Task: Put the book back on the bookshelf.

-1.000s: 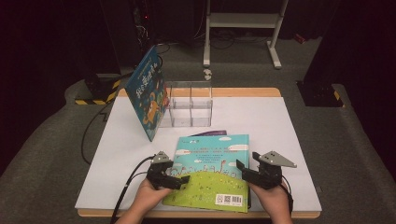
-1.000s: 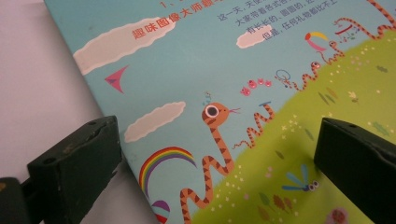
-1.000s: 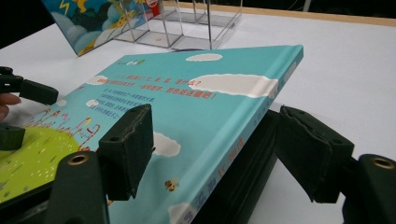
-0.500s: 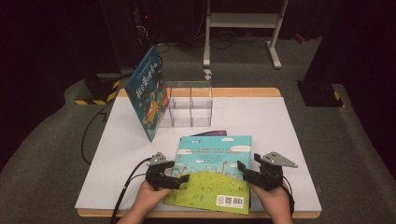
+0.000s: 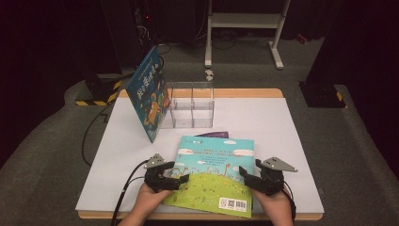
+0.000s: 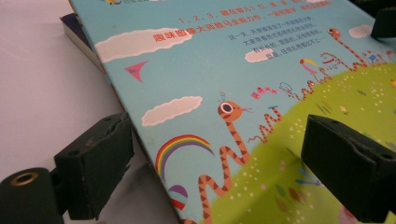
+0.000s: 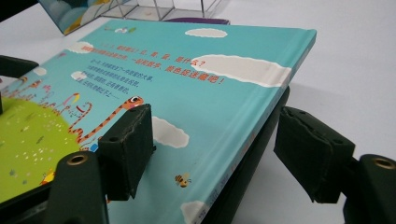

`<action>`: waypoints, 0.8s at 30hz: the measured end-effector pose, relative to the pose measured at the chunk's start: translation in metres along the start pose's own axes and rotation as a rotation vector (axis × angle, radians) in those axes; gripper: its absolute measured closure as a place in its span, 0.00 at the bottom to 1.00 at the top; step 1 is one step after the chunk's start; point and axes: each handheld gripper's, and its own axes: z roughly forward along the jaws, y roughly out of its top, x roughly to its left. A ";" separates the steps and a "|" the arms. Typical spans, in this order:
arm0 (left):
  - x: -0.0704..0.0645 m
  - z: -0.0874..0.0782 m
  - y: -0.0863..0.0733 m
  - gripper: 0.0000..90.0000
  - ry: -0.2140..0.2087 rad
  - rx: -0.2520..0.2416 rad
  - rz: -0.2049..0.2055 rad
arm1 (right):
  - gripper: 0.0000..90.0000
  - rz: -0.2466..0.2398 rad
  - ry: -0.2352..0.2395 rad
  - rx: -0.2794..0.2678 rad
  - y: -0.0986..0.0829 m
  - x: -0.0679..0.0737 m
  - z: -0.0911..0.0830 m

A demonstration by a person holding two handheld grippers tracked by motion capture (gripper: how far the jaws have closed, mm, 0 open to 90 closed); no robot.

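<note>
Both tongs are sitting at the edges of the picture book (image 5: 214, 174), one on each side. In the high view, the left gripper (image 5: 181, 179) is at 9 o'clock of the book, on its left edge. The right gripper (image 5: 244, 175) is at 3 o'clock, on its right edge. Each gripper is open wide, with one jaw over the cover and the other jaw out past the edge. I cannot tell if any jaw is touching the book.

The book is lying flat on the white table (image 5: 282, 132), near the front edge, with its back cover facing up. Its long side is running from 6 o'clock to 12 o'clock, leaning a little toward 1 o'clock. The top is pointing at the clear box (image 5: 190, 112). A dark purple book (image 5: 216, 134) is peeking out from under the far end. A blue book (image 5: 149, 94) is leaning on the clear box at 11 o'clock.

Since a moment ago, the picture book is lying in the same place. The hands are sitting a tiny bit closer in on its edges.
</note>
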 end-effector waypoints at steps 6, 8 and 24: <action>0.002 0.000 0.000 0.13 -0.014 0.004 -0.012 | 0.30 0.008 0.005 0.002 -0.002 -0.001 0.001; 0.002 0.000 0.000 0.13 -0.013 0.004 -0.011 | 0.30 0.008 0.004 -0.001 -0.002 -0.002 0.001; 0.005 0.000 0.002 0.11 -0.029 0.045 -0.023 | 0.25 0.051 0.034 0.015 -0.001 -0.001 0.005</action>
